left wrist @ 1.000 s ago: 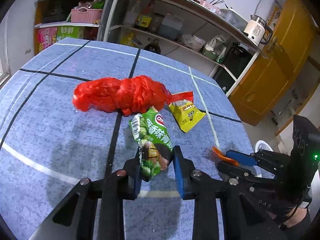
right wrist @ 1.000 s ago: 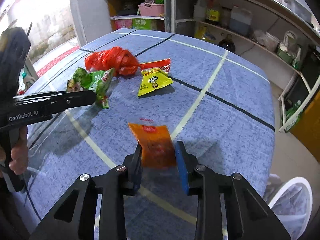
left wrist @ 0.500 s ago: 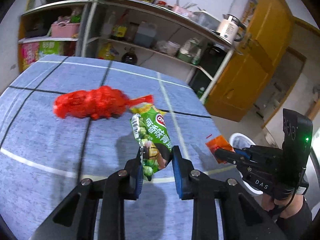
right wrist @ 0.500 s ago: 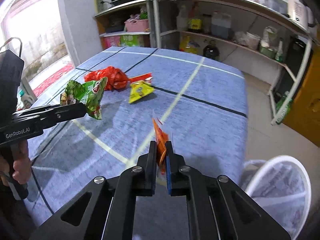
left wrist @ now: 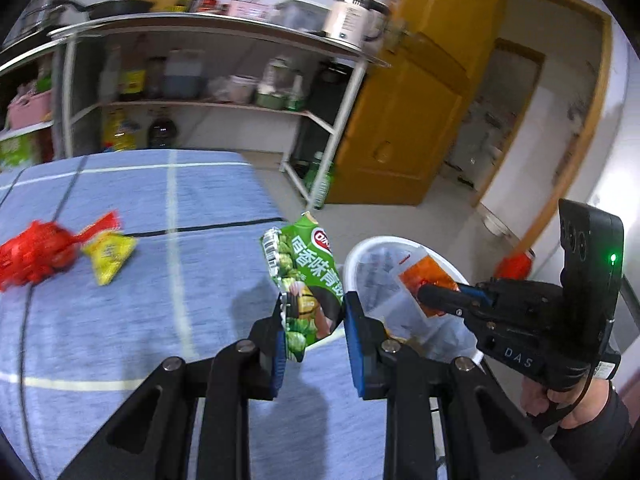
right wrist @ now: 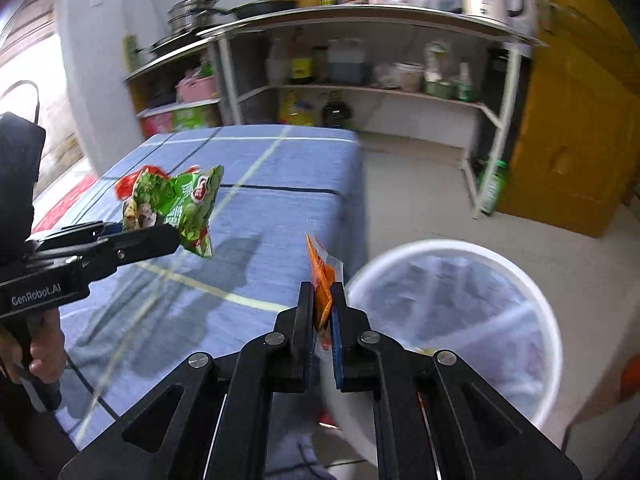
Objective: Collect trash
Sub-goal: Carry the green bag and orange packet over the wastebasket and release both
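My left gripper [left wrist: 314, 308] is shut on a green snack bag [left wrist: 306, 276], held upright above the right edge of the blue table [left wrist: 160, 320]. In the right wrist view the same green snack bag [right wrist: 176, 204] hangs from the left gripper [right wrist: 172, 236]. My right gripper [right wrist: 323, 300] is shut on a thin orange wrapper [right wrist: 321, 280] beside the rim of the white trash bin [right wrist: 452, 248]. From the left wrist view the orange wrapper [left wrist: 426, 280] and right gripper [left wrist: 424, 292] hover over the white trash bin [left wrist: 356, 256].
A red plastic bag [left wrist: 34, 256] and a yellow packet [left wrist: 108, 256] lie on the table at the left. Metal shelves [left wrist: 224, 80] with bottles and pots stand behind it. A yellow wooden door [left wrist: 420, 120] is at the right. A hand [right wrist: 40, 356] holds the left gripper.
Both grippers have lifted off the table and swung right to the bin, carrying their wrappers. The right gripper closed tight on the orange wrapper, which now stands edge-on.
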Tool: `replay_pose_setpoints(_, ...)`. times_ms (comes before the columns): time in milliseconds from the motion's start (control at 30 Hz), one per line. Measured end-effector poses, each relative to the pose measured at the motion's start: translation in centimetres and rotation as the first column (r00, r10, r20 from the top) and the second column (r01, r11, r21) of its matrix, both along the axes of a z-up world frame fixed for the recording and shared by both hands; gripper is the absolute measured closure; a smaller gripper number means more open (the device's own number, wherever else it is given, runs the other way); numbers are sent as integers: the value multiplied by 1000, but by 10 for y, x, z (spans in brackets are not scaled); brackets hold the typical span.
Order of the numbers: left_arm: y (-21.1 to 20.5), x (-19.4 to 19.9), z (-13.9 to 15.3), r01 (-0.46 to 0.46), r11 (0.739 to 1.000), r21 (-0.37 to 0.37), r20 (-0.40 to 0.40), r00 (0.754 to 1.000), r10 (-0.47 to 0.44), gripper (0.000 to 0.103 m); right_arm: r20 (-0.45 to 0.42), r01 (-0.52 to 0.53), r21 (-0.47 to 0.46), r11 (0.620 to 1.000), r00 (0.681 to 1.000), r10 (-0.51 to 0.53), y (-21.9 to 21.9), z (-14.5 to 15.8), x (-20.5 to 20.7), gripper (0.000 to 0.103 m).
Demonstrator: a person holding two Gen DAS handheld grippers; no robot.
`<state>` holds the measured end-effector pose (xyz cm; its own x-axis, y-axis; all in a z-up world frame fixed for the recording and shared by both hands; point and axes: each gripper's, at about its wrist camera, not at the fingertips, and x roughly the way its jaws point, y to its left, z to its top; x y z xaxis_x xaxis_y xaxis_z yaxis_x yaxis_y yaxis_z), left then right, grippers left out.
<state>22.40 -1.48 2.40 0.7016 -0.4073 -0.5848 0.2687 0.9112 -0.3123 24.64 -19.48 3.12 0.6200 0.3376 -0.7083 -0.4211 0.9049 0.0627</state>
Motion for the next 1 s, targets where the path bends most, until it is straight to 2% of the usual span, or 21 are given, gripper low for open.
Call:
replay_pose_setpoints(400,-95,32,-11,138,990,22,-40,990,-137,76,-7,162,23,987,987,-161,-81,-7,-6,96)
replay_pose_setpoints(600,-126,41,-22,180,983,29,-67,982,-177,76,-25,209,25,978,978,-208,-104,-16,-3,96)
replay_pose_setpoints(767,-136,48,-30,190,981,34,-96,978,-186,75,-48,242,23,970,970,-240,-113,-23,1,95)
replay_pose_setpoints(900,-140,54,-36,189,981,38,-127,975,-183,68,-57,259,15,966,964,-258,-115,-26,4,91)
replay_pose_setpoints(1000,-137,57,-38,177,984,26,-137,975,-172,52,-55,262,20,965,964,-261,-115,-27,3,79)
